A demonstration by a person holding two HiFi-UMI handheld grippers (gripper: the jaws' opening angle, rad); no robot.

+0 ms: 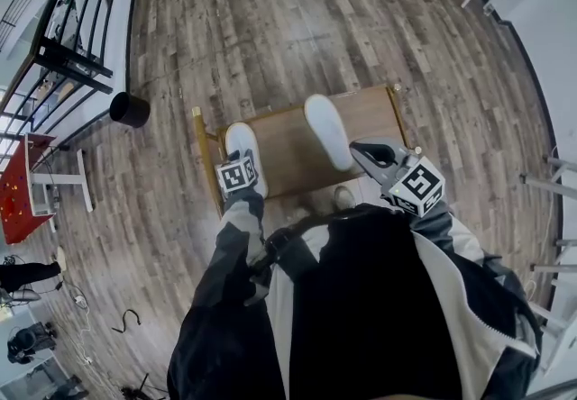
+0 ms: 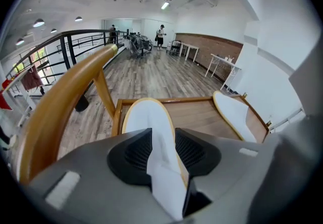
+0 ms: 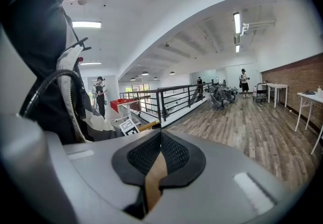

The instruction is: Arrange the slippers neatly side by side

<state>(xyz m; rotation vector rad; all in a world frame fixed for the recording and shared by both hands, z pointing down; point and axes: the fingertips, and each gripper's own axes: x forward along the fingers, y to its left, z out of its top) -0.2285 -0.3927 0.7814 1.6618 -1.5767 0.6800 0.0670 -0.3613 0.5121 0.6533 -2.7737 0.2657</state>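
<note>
Looks like we're at the letting-go step. The left gripper [image 2: 162,143] has its jaws open around the near end of the left slipper [image 1: 242,142], which lies at the bench's [image 1: 287,157] 9 o'clock side, long axis 6-to-12. The right gripper's [image 1: 356,150] jaws are closed, empty. The right slipper [image 1: 328,131] lies apart, slanted 5-to-11. Next we'd probably slide it over, parallel.

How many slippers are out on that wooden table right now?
2. The left slipper lies at the left edge of the table, its heel between the left gripper's open jaws. The right slipper lies apart, toward the right side. The person could hide others.
</note>
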